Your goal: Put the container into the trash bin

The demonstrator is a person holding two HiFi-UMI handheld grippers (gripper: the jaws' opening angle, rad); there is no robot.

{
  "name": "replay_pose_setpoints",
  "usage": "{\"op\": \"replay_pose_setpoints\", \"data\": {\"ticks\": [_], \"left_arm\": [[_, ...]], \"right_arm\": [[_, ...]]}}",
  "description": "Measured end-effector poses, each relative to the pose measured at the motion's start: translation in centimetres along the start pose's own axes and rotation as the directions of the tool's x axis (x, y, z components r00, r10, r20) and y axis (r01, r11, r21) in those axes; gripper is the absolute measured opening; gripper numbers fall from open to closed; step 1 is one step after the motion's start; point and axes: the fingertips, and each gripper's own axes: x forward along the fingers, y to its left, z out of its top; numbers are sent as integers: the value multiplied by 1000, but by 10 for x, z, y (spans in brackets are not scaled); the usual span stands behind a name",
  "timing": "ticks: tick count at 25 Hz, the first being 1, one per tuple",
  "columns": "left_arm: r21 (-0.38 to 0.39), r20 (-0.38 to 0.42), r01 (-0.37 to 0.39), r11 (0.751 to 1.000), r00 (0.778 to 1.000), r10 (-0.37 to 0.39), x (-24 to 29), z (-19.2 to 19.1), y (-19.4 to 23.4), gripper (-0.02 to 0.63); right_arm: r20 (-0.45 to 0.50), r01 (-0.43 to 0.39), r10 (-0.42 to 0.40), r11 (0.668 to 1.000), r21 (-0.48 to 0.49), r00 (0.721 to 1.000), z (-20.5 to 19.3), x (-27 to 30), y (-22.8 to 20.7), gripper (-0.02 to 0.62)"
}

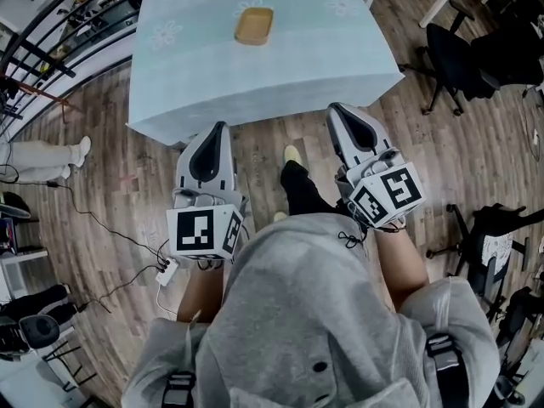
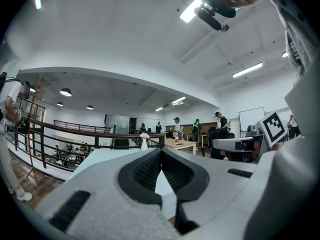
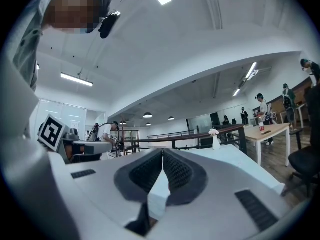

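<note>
1. Head view: the shallow tan rectangular container (image 1: 254,25) lies alone on the far half of the worktop (image 1: 212,66), which is covered in a pale blue-green cloth. It is well apart from both grippers. The grey left gripper (image 1: 219,127) and the grey right gripper (image 1: 335,109) are held side by side short of the worktop's near edge. Both point towards the worktop, and neither holds anything. No trash bin shows here.

2. Left gripper view: the left gripper's jaws are pressed together at the tips with nothing between them. Beyond them lies the cloth-covered worktop, with a small white vase of flowers (image 2: 144,141) past its far end. The container cannot be made out from this low angle.

3. Right gripper view: the right gripper (image 3: 163,152) is likewise closed and empty. The same vase (image 3: 214,140) stands beyond the worktop. Neither the container nor a bin is visible.

4. Handling, as a judgement: the container looks like a thin-walled, light tray. It is probably stiff enough to lift by one side but likely to buckle under a hard squeeze. The best hold seems to be the near rim, with one jaw inside the wall and one outside, closed gently. Its low weight means it may slide on the cloth if nudged before the jaws close.
</note>
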Motion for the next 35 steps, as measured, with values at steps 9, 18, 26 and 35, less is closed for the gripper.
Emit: {"op": "replay_pose_setpoints", "data": {"ticks": [9,18,26,35], "left_arm": [[40,-44,6,999,999,-4,37,-8,6,20],[11,-85,-24,1000,996,25,84,-21,44,19],[0,-100,-36,999,994,35,139,-20,62,19],[14,-113,-42,999,993,44,187,-14,75,20]], "right_arm": [[-14,17,-17,1000,16,1000,-6,22,-24,31],[-45,8,-7,999,31,999,-14,80,-53,31],[-63,-6,8,999,35,998,-11,125,-92,31],[-48,-21,24,998,51,999,-2,172,-128,31]]}}
